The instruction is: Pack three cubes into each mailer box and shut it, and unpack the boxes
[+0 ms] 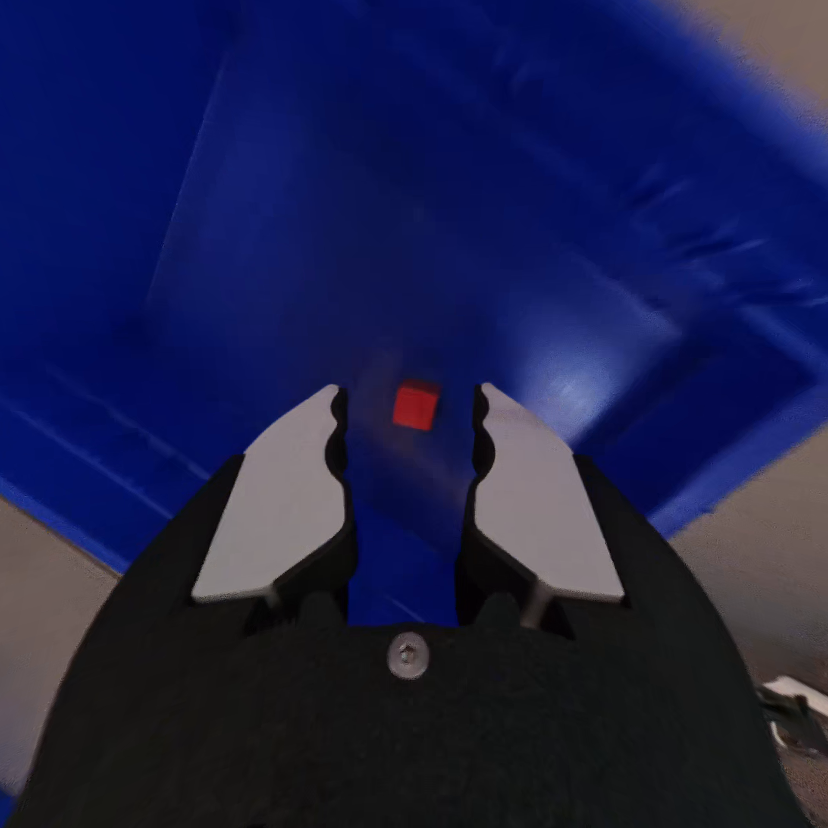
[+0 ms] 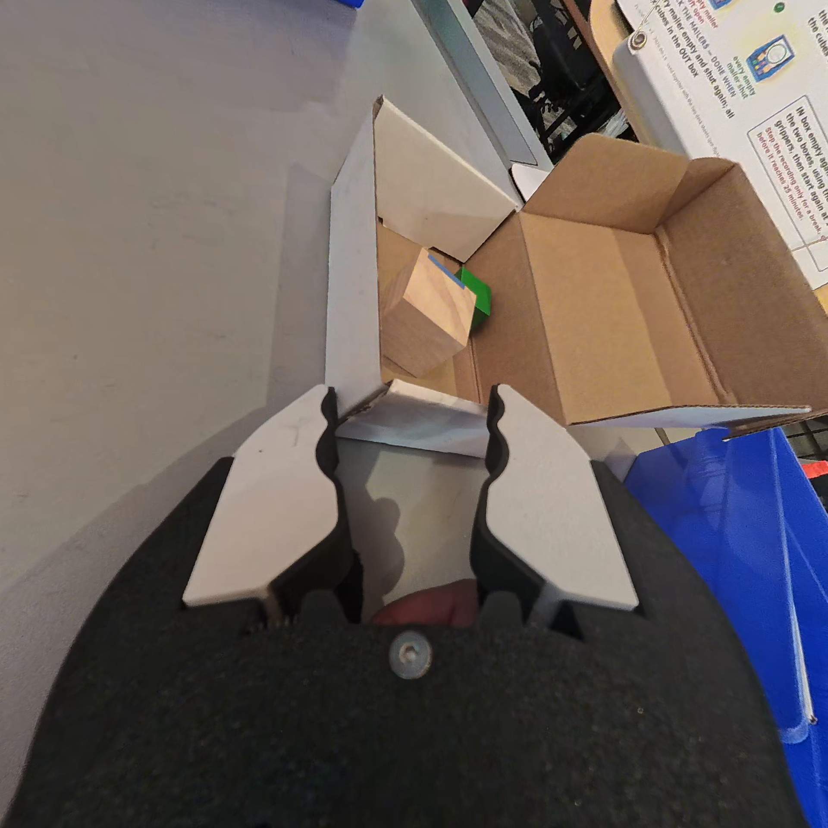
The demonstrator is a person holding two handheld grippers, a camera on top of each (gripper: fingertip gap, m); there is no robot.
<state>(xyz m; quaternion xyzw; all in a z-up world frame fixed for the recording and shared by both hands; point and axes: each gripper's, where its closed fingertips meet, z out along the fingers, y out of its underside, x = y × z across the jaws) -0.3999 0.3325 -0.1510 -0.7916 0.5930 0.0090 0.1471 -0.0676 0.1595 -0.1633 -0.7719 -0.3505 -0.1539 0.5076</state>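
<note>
Left wrist view: left gripper point(image 1: 410, 403) wide, empty, above red cube point(image 1: 414, 410) in blue bin point(image 1: 269, 224). Right gripper point(image 2: 410, 403) wide, empty, beside open mailer box point(image 2: 582, 291).

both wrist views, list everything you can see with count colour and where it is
red cube: 1, red, inside the blue bin, ahead of the left fingertips
blue bin: 1, blue, fills the left wrist view; a blue bin edge also shows at lower right of the right wrist view, same one or not I cannot tell
mailer box: 1, white outside, brown inside, open on the table
wooden cube: 1, pale wood, tilted inside the mailer box
green cube: 1, green, behind the wooden cube, partly hidden
instruction sheet: 1, white, upper right
table: 1, grey
left gripper: 1, black and grey, open, empty
right gripper: 1, black and grey, open, at the box's near corner
</note>
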